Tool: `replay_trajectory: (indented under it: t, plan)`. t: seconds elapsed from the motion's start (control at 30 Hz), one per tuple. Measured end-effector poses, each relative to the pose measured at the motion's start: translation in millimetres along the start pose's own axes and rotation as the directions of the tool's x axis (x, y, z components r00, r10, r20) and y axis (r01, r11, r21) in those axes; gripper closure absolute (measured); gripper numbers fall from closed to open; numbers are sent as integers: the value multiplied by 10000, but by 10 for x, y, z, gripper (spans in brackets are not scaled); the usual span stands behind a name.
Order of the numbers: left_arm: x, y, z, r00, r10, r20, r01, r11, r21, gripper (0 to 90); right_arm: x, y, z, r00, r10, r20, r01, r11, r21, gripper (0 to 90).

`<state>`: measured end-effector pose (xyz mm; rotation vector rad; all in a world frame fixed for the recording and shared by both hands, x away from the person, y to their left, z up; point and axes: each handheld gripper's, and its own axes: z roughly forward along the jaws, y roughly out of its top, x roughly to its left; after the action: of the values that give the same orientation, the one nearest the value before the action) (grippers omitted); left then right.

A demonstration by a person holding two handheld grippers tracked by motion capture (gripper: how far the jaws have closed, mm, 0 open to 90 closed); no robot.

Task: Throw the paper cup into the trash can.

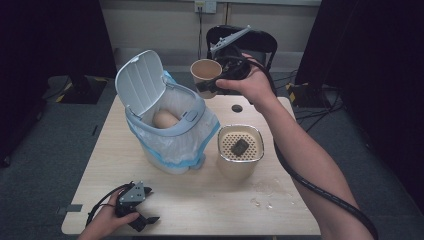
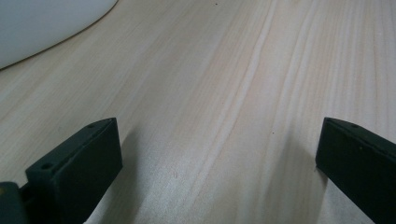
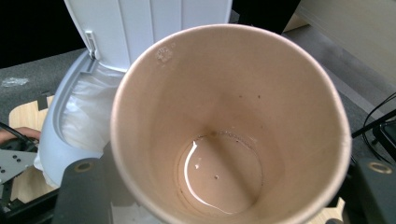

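right gripper (image 1: pixel 209 89) clamped on paper cup (image 1: pixel 205 71) (seemingly tilted)

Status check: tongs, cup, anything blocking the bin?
Right tongs shut on paper cup, held above table behind bin. Left tongs open, resting on table. Bin lid up; another cup already inside.

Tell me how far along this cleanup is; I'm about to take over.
Done: the bin's lid stands open, one cup lies inside, and a tea bag rests on the strainer. In hand: the right gripper holds a paper cup behind the bin. Left: dropping it in. The left gripper rests open on the table.
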<state>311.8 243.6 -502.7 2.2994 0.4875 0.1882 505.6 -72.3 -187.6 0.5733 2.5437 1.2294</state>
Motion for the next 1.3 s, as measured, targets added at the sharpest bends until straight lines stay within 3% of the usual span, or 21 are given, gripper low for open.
replay_trajectory:
  t: [1.3]
  plan:
    - [-1, -1, 0, 10000, -33, 20, 33, 10000, 18, 0, 465, 214, 601, 9921, -643, -1080, 653, 9979, 59, 294]
